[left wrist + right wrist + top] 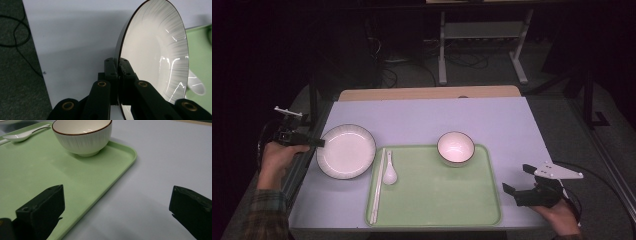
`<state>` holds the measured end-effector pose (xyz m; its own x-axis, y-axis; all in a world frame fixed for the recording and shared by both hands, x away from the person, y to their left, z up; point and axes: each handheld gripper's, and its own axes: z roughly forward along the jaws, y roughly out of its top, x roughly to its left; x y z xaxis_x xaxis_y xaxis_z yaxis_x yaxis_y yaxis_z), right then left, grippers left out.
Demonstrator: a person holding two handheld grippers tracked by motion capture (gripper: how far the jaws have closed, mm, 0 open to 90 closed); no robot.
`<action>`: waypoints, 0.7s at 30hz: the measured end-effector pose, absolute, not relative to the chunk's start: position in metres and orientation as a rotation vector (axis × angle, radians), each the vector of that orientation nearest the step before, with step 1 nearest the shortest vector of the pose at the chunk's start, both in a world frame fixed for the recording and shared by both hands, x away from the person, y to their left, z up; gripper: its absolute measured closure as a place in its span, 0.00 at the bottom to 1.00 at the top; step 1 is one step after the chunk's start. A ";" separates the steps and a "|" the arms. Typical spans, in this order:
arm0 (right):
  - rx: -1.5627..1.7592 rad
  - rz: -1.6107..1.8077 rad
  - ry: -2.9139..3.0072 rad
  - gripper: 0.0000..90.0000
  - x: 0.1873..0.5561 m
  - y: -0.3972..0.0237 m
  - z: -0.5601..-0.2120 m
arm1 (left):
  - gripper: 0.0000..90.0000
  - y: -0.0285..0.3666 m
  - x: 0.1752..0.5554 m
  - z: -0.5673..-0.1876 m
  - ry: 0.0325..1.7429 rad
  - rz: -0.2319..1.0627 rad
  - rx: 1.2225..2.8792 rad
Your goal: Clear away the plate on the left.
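Glazed ceramic is what the left hand-held gripper [317,143] has to manage: its jaws are closed tight on the left rim of the white plate [347,151], one pad above the edge and one below, as the left gripper view [117,72] shows against the plate [155,50]. The plate sits at the left of the lavender worktop [492,120], just beside the green tray [437,200], with its right edge close to the chopsticks [377,186] and the white spoon [389,170] lying on the tray's left side.

By its look the plate is stiff, fairly heavy for so small a bite, and slick under the glaze, so held at one edge it will likely want to droop or twist away from the jaws. It would chip or break if dropped or knocked against the tray's lip. The rim is the only sensible place to hold it, gripped deep, with the plate kept close to level.

The right hand-held gripper [518,180] rests near the tray's right near corner, jaws spread wide and holding nothing; the bowl [82,135] stands on the far part of the tray.
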<state>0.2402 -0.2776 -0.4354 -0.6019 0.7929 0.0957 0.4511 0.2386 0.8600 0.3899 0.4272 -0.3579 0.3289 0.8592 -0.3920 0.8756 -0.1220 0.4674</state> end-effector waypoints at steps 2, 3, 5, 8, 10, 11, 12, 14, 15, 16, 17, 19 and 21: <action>1.145 1.309 2.159 0.00 0.240 -0.277 -0.436 | 0.97 0.423 0.388 -0.351 1.489 -0.034 1.974; 1.145 1.309 2.159 0.00 0.241 -0.277 -0.435 | 0.97 0.420 0.388 -0.347 1.474 -0.033 1.977; 1.144 1.310 2.159 0.00 0.240 -0.277 -0.435 | 0.97 0.413 0.388 -0.342 1.440 -0.036 1.984; 1.144 1.310 2.159 0.00 0.240 -0.278 -0.435 | 0.97 0.400 0.388 -0.336 1.393 -0.044 1.994; 1.146 1.310 2.156 0.00 0.239 -0.278 -0.435 | 0.97 0.391 0.389 -0.333 1.362 -0.050 2.006; 1.147 1.312 2.153 0.00 0.239 -0.278 -0.435 | 0.97 0.386 0.390 -0.332 1.350 -0.051 2.009; 1.147 1.312 2.153 0.00 0.239 -0.278 -0.435 | 0.97 0.382 0.390 -0.331 1.334 -0.052 2.020; 1.146 1.310 2.152 0.00 0.240 -0.278 -0.434 | 0.97 0.368 0.391 -0.329 1.299 -0.065 2.035; 1.147 1.311 2.152 0.00 0.240 -0.278 -0.434 | 0.97 0.363 0.391 -0.329 1.287 -0.072 2.042; 1.145 1.311 2.153 0.00 0.240 -0.278 -0.434 | 0.97 0.355 0.391 -0.328 1.265 -0.074 2.055; 1.140 1.308 2.157 0.00 0.240 -0.277 -0.434 | 0.97 0.349 0.391 -0.328 1.254 -0.082 2.064; 1.135 1.306 2.159 0.00 0.240 -0.276 -0.434 | 0.97 0.335 0.392 -0.328 1.215 -0.094 2.086; 1.136 1.309 2.160 0.00 0.240 -0.276 -0.434 | 0.97 0.317 0.392 -0.329 1.175 -0.106 2.117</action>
